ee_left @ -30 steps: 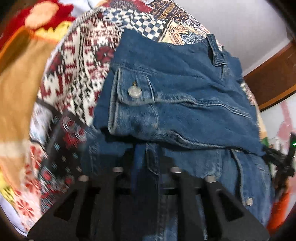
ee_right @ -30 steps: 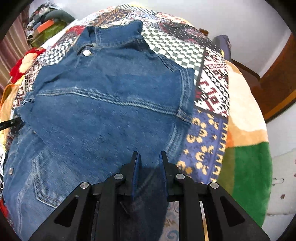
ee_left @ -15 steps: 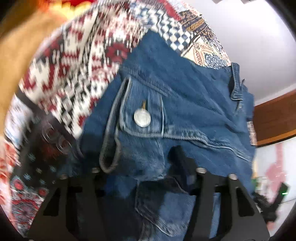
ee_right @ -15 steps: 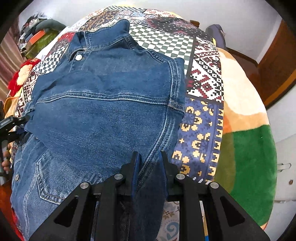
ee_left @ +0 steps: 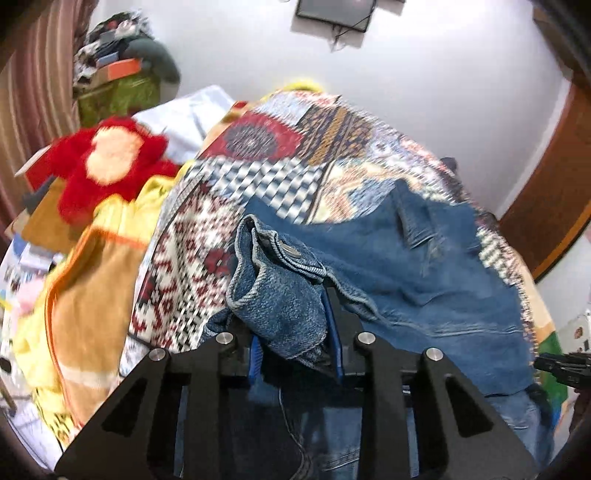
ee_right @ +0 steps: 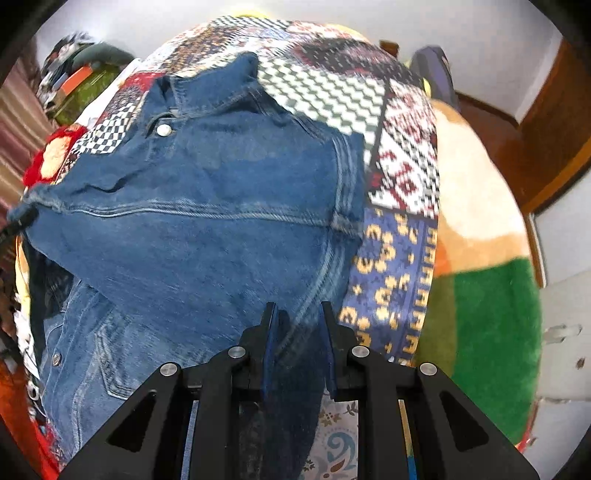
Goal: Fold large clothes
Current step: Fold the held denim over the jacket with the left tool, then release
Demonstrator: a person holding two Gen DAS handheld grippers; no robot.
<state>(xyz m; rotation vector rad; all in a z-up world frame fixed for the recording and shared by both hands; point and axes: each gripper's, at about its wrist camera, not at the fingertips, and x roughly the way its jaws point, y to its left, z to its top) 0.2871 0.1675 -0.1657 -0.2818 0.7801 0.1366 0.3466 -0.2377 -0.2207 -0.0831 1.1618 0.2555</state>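
The left gripper (ee_left: pixel 291 332) pinches 1 bunched cuff (ee_left: pixel 273 291) of 1 denim jacket (ee_right: pixel 207 221), its jaws closing on the wad of blue cloth held between 2 blue-lined fingers (ee_left: pixel 334 332). 1 metal snap button (ee_left: pixel 291 252) shows on the cuff just above the pinch. The right gripper (ee_right: pixel 297 328) is clamped tight on a fold of the same jacket, the denim running down between its 2 fingers (ee_right: pixel 269 332).

The jacket lies spread on 1 patchwork quilt (ee_right: pixel 402 177) of checked, diamond and floral panels, collar (ee_right: pixel 221 88) at the far end from the right gripper. 1 silver button (ee_right: pixel 163 129) sits just below the collar; 1 smaller button (ee_right: pixel 56 359) shows on the front panel at the jacket's near left edge.

Beside the jacket, beyond the quilt's edge on the right gripper's side, lies 1 plush blanket (ee_right: pixel 491 295) in cream, orange and green. On the jacket's opposite side, 1 red plush toy (ee_left: pixel 107 162) with a pale face rests on 1 tan and yellow blanket (ee_left: pixel 88 288). Behind the toy stands 1 cluttered pile of belongings (ee_left: pixel 118 74) against 1 white wall (ee_left: pixel 424 74), where 1 dark screen (ee_left: pixel 336 13) hangs.
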